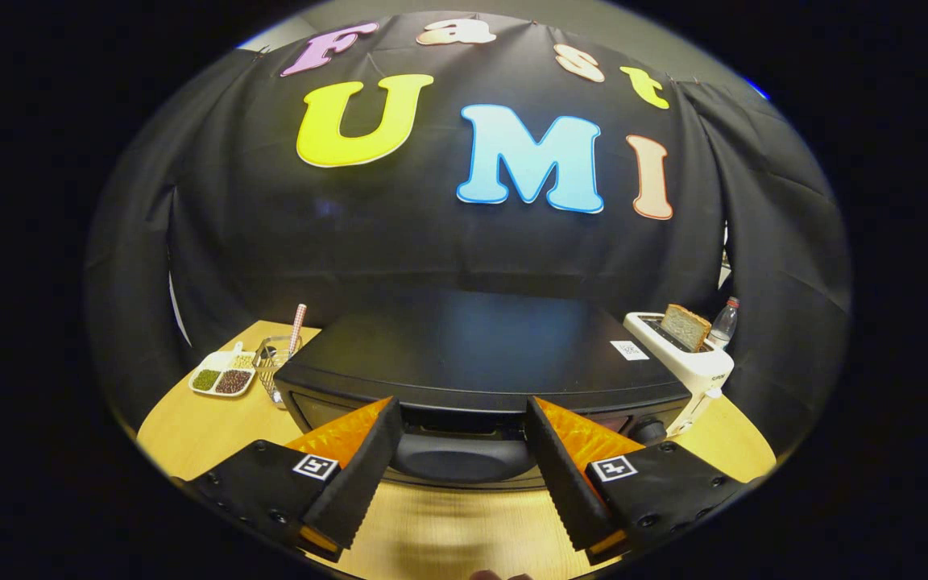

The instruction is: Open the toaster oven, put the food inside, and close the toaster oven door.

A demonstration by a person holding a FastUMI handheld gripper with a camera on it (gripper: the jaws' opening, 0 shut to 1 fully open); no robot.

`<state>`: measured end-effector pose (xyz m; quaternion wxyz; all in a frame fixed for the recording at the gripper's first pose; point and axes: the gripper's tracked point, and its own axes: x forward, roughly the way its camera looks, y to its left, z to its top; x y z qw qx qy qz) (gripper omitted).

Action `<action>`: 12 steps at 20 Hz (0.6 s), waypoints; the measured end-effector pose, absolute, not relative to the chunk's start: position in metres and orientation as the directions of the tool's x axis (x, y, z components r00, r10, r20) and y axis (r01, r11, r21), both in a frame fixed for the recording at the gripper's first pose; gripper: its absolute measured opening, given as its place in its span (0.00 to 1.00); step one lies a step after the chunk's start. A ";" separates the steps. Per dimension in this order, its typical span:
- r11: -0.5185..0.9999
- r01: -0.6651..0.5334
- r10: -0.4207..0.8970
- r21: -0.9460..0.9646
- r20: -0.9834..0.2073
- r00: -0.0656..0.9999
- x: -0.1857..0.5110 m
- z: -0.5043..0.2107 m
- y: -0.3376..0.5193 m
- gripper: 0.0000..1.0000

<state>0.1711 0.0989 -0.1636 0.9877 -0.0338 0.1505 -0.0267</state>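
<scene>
The black toaster oven stands on the wooden table, straight ahead of me and very close. My gripper is open, its fingertips level with the oven's upper front edge. A dark rounded part of the oven's front, seemingly the door handle, lies between the two fingers without touching either. I cannot tell whether the door is fully shut. A slice of brown bread sticks up from a white pop-up toaster to the oven's right. Nothing is held.
Left of the oven sit a white divided dish of beans and a glass with a checked straw. A clear bottle stands behind the white toaster. An oven knob shows beside the right finger.
</scene>
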 end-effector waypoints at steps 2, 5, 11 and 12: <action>0.996 0.041 -0.063 -0.078 -0.303 0.951 0.172 -0.163 0.101 0.98; 0.998 0.044 -0.059 -0.050 -0.344 0.937 0.171 -0.165 0.100 0.98; 0.999 0.033 -0.045 -0.036 -0.395 0.918 0.164 -0.171 0.102 0.98; 0.999 0.034 -0.042 -0.025 -0.407 0.912 0.156 -0.175 0.103 0.98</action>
